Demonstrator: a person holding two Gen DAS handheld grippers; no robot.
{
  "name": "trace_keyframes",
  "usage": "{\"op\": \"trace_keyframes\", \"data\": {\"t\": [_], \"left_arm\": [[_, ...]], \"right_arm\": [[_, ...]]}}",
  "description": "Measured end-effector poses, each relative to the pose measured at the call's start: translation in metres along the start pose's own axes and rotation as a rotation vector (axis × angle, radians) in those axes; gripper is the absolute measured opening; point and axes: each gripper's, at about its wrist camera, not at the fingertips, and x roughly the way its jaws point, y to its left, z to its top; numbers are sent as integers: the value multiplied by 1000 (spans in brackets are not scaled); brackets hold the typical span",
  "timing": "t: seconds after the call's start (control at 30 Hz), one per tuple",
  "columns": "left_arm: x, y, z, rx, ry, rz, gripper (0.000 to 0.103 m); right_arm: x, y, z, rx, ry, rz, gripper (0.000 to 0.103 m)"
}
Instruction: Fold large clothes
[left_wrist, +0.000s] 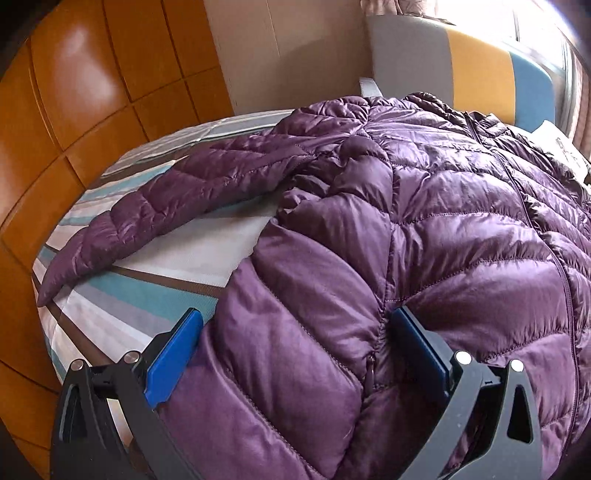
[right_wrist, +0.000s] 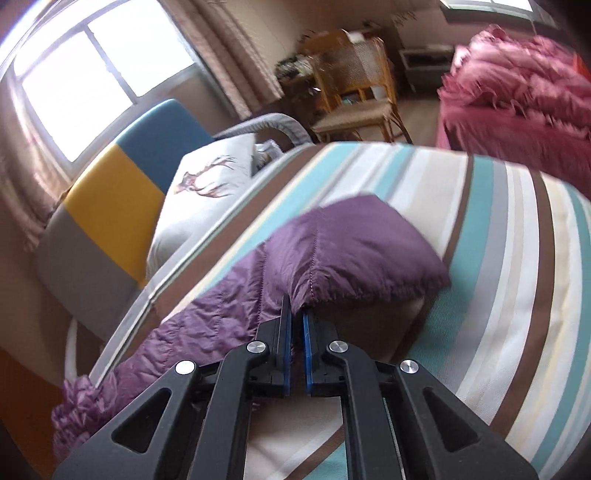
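Item under work: a purple quilted down jacket (left_wrist: 424, 221), lying front-up on the striped bedsheet (left_wrist: 122, 291), zip running down its middle. Its near sleeve (left_wrist: 155, 218) is spread outward from the jacket body and lies flat on the sheet, pointing away toward the bed's edge beside the orange wooden panelling (left_wrist: 74, 92). The jacket has not yet been folded on this side.

Left gripper (left_wrist: 295, 332): jaws wide apart, one blue pad (left_wrist: 173, 354) on the sheet just beside the jacket's side edge, the other pressed into the quilting near a pocket zip. Nothing is pinched. By its placement it straddles the hem panel, and I judge it is either pinning the body down or readying a grasp there.

Right gripper (right_wrist: 297, 325): jaws drawn nearly together on the seamed edge of a purple cuff or sleeve end (right_wrist: 351, 251), which is raised off the sheet and casts a shadow beneath. Assessment: this is the jacket's far sleeve, lifted to be carried across the jacket body. The picture is motion-blurred, so the exact bite is uncertain.

Surroundings, outward from the jacket: a deer-print pillow (right_wrist: 210, 177) beyond it at the headboard (right_wrist: 122, 177) of grey, yellow and blue; a rattan chair (right_wrist: 354, 85) and a pink bedspread (right_wrist: 517, 85) well apart.
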Motion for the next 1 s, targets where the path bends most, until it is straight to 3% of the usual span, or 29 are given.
{"op": "trace_keyframes", "data": {"t": [0.23,0.47,0.63,0.77,1.0], "left_arm": [[-4,-1,1,34,-31,17,101],[-4,-2,-2,31,-37,17,101],[-1,6,-3,-9,-21,-27,101],[0,5,-4,-13,-23,-29,101],[2,8,-4,-30,-10,-50,101]], "right_arm": [[-35,49,-11,-215,-56,74,5],[-63,122,-62,-436,-44,192,5],[-82,188,-114,-617,-26,306,5],[-89,237,-163,-760,40,397,5],[-93,286,-239,-1033,115,472,5]]}}
